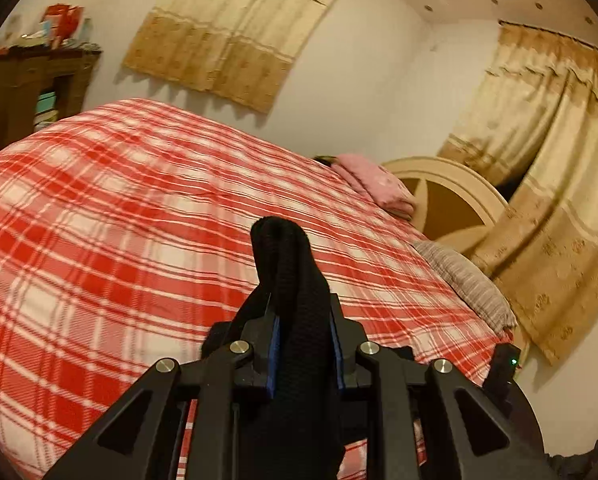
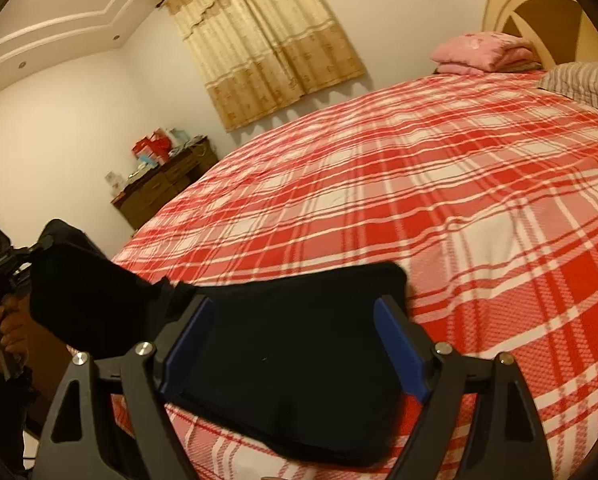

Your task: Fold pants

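Left gripper (image 1: 305, 344) is pinched tight on a bunched fold of the black pants (image 1: 295, 300), blue pads (image 1: 274, 356) pressing the cloth from both sides, a rounded hump of fabric poking up past the fingertips. That end hangs lifted off the bed, out past the near-left edge of the mattress as the right wrist view shows it, with a hand (image 2: 3, 328) wrapped on the handle below.

Right gripper (image 2: 295, 336) is spread wide, its blue pads (image 2: 399, 344) either side of the pants' other end (image 2: 291, 344), which lies flat on the red plaid bedspread (image 2: 419, 184) near the foot edge. Whether the pads touch the cloth I cannot tell (looks like just straddling, cloth darker than the gap). The pants run in one black band from that flat part up leftward to the raised bunch.

Room to move: big stretch of bare plaid ahead of both grippers. Far end has a folded pink blanket (image 2: 483, 54) and a striped pillow (image 2: 583, 80) against the cream headboard (image 2: 539, 4). Far side edge of the bed runs close to the wall under the tan curtain (image 2: 267, 40); a dark wood dresser (image 2: 163, 184) with red boxes sits beyond the far-left corner. Second curtain (image 1: 551, 184) hangs by the headboard.
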`<action>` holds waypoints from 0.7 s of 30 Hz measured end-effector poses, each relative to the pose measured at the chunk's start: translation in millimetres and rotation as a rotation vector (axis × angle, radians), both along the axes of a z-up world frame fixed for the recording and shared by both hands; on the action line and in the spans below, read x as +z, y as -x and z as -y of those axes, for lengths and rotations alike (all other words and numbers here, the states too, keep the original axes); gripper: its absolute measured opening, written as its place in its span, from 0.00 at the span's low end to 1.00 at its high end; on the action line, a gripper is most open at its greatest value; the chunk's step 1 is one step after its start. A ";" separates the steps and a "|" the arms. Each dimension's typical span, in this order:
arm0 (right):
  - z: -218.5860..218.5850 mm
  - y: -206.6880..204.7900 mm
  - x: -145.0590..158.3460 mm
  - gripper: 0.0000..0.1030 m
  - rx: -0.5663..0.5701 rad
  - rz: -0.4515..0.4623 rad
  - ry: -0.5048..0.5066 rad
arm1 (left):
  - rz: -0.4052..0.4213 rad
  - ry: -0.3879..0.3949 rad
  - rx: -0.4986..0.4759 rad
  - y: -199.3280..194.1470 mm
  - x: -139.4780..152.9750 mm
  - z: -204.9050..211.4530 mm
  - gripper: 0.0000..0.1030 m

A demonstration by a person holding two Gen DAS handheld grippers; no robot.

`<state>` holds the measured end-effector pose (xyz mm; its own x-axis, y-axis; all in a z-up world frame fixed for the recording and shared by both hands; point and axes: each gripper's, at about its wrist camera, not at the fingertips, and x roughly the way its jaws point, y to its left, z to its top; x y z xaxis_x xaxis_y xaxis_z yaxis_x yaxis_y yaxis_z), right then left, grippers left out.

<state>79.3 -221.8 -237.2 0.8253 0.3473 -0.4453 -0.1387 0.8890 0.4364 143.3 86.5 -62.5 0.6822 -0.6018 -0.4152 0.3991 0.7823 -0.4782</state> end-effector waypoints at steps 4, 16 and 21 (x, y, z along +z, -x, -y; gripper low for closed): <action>5.6 -1.4 -0.7 0.83 -0.020 -0.011 -0.011 | -0.008 -0.015 -0.040 -6.8 1.2 24.4 0.20; 12.4 -1.7 -0.6 0.83 -0.043 -0.012 -0.014 | -0.022 -0.051 -0.113 -16.1 3.1 75.1 0.20; 18.3 -3.1 -2.7 0.83 -0.066 -0.024 -0.025 | -0.038 -0.066 -0.153 -17.4 2.0 100.3 0.20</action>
